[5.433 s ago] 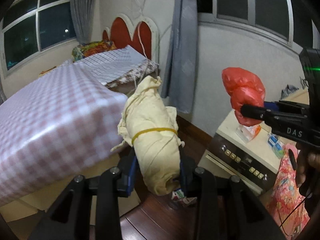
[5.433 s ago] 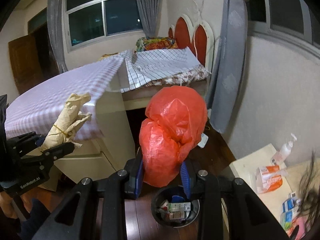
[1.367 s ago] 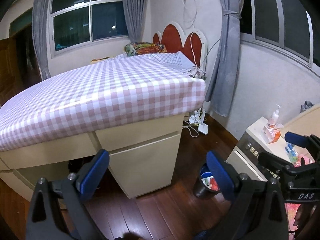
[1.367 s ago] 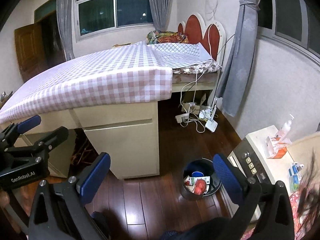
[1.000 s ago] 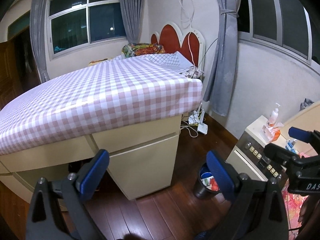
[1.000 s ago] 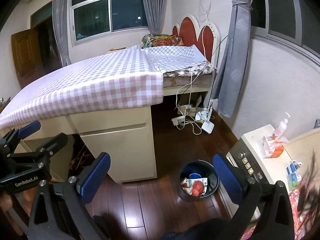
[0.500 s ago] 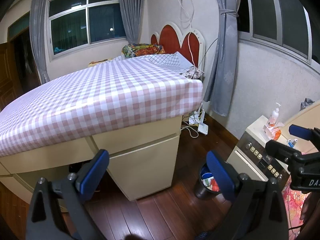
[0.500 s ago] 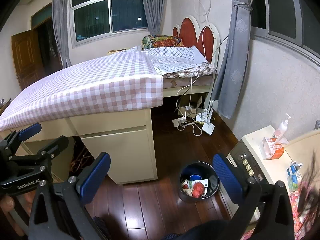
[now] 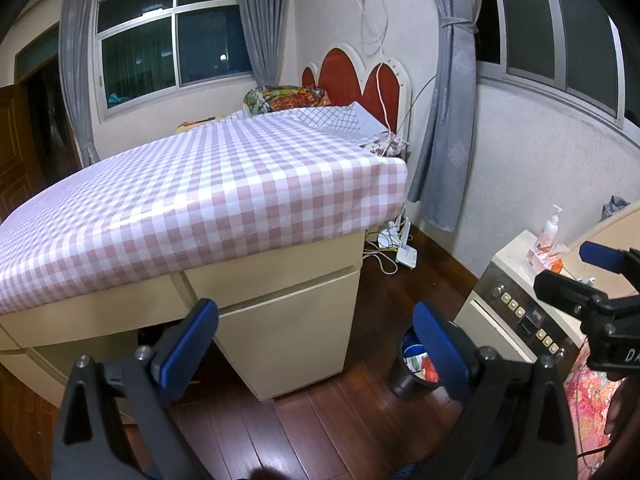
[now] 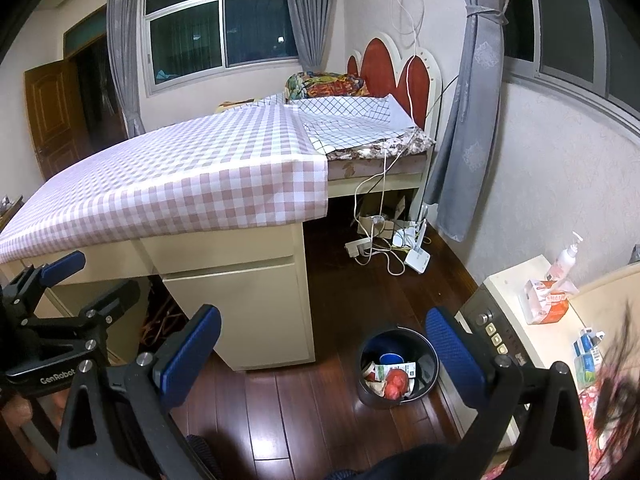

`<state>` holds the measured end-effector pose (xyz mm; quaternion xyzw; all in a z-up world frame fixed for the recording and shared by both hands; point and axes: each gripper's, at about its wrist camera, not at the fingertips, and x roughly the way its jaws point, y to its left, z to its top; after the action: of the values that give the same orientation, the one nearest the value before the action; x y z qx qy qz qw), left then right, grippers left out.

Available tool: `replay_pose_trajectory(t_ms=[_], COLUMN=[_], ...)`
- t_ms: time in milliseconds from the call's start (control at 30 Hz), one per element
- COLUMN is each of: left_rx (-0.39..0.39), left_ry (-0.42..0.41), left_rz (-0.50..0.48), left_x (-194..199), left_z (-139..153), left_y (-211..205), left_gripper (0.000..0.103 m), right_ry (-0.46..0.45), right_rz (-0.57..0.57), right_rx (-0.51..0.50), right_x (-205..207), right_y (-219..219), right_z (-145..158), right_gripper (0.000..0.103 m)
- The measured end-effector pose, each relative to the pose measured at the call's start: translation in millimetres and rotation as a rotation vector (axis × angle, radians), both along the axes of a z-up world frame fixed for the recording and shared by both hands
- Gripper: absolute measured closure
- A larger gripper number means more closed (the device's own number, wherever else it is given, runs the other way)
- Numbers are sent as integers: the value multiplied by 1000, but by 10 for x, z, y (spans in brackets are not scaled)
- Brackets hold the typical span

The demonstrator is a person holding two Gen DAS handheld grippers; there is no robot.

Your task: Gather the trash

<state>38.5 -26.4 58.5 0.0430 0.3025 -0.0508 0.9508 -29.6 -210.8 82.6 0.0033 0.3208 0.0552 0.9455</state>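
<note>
A small black trash bin (image 10: 398, 370) stands on the wood floor beside the desk, holding a red bag (image 10: 395, 381), a carton and a blue cup. It shows partly in the left wrist view (image 9: 414, 364). My left gripper (image 9: 316, 344) is open and empty, held above the floor facing the desk. My right gripper (image 10: 324, 348) is open and empty, with the bin between and below its fingers. The left gripper also shows in the right wrist view (image 10: 60, 280), and the right gripper in the left wrist view (image 9: 576, 276).
A desk with a pink checked cloth (image 10: 180, 184) and a cream cabinet (image 10: 248, 312) fills the middle. A bed (image 10: 360, 128) is behind. Cables and a power strip (image 10: 380, 244) lie on the floor. A cabinet (image 10: 516, 320) with tissues and a pump bottle stands right.
Since 5.4 s ago both grippers let go of the cloth bundle and the red bag; the red bag now lies in the bin. Over the last second both views barely shift.
</note>
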Motion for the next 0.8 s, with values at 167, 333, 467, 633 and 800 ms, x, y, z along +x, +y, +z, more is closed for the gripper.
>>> replay_pose_trajectory(t_ms=[167, 333, 467, 633, 800], left_rx=[7, 6, 8, 10, 6], left_ry=[0, -7, -7, 2, 5], left_rz=[-1, 3, 4, -1, -4], left_x=[3, -14, -26, -21, -9], left_z=[-4, -2, -10, -29, -37], left_y=[28, 54, 66, 74, 73], left_gripper=[4, 4, 4, 4, 4], right_ry=[-1, -8, -11, -2, -3], right_rz=[-1, -12, -12, -8, -10], right_rx=[4, 11, 15, 19, 22], right_x=[20, 17, 2, 5, 5], right_y=[-12, -52, -66, -45, -42], right_z=[12, 33, 33, 14, 9], right_gripper=[0, 0, 0, 0, 0])
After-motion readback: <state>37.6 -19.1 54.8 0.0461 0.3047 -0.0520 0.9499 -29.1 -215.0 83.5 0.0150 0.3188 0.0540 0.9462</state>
